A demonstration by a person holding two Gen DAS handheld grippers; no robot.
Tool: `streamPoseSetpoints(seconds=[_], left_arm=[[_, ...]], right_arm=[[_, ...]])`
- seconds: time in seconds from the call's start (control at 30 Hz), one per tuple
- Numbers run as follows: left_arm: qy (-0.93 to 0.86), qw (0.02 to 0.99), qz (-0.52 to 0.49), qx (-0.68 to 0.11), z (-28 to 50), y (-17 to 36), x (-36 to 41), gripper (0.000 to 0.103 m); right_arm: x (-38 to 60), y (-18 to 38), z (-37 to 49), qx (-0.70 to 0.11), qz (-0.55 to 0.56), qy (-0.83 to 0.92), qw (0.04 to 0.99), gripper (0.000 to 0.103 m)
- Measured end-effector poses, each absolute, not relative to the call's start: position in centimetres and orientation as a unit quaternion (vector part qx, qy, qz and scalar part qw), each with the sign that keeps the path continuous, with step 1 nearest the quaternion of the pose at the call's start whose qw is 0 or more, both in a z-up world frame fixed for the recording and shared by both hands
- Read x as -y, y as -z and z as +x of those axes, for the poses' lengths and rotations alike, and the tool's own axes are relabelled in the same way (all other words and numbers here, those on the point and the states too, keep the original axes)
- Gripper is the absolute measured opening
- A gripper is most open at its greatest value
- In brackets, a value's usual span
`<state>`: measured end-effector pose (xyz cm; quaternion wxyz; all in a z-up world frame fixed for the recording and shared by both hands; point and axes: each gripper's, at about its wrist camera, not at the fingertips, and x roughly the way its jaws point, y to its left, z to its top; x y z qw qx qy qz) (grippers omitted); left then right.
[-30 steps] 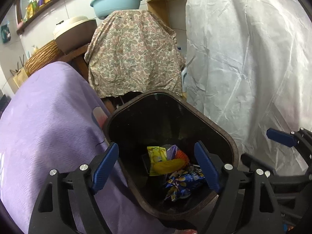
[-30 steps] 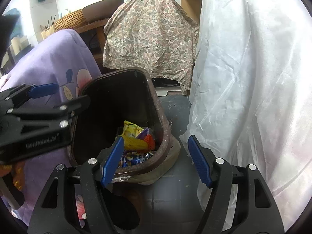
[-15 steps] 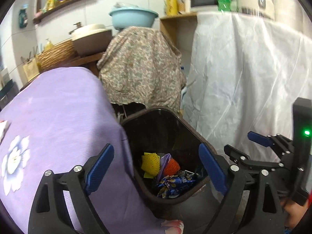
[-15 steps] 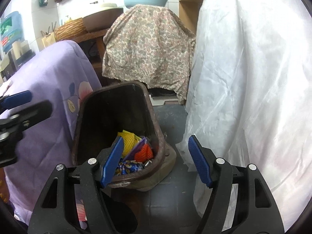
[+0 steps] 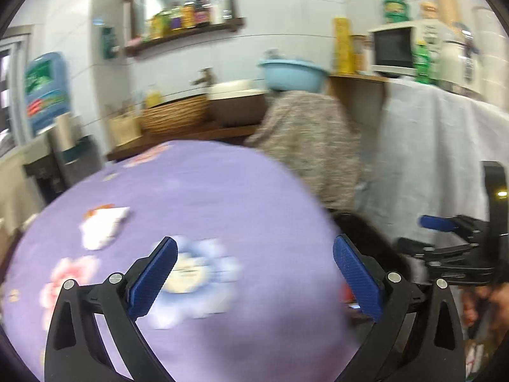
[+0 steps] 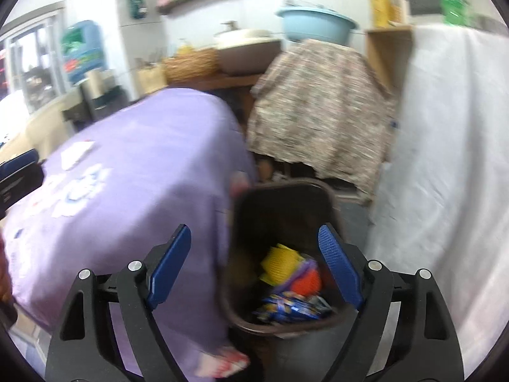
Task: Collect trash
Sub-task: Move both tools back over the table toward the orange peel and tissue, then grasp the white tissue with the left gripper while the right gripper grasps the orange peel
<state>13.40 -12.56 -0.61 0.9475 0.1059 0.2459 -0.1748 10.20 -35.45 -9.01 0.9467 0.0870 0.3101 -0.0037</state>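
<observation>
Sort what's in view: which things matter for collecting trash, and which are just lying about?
For the job:
bin
wrappers in the bin
white scrap on the purple cloth
left gripper, open
right gripper, open

Lying about:
basin
basket
microwave
floral cover

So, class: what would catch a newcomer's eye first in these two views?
The purple flowered tablecloth fills the left wrist view, with a crumpled white wrapper lying on it ahead of the open left gripper. In the right wrist view, a dark brown bin beside the table holds bright yellow, orange and blue wrappers.
</observation>
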Motion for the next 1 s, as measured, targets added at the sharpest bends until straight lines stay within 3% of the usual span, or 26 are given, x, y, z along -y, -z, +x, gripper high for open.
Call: streamPoseSetpoints(seconds=[0.5, 0.87, 1.0], left_arm=[[-0.002, 0.944, 0.021, -0.329, 25.4, 1.2, -5.6, 0.096], [-0.006, 0.913, 0.028, -0.407, 33.2, 5.1, -5.3, 0.06], [0.016, 0.908, 0.01, -0.418, 33.3, 5.8, -5.7, 0.032]], right_arm=[[23.3, 5.5, 14.7, -0.321, 0.015, -0.162, 0.933, 0.082], [18.0, 2.9, 16.8, -0.316, -0.016, -0.216, 0.924, 0.082], [16.8, 2.4, 17.7, -0.317, -0.021, -0.226, 0.921, 0.082]])
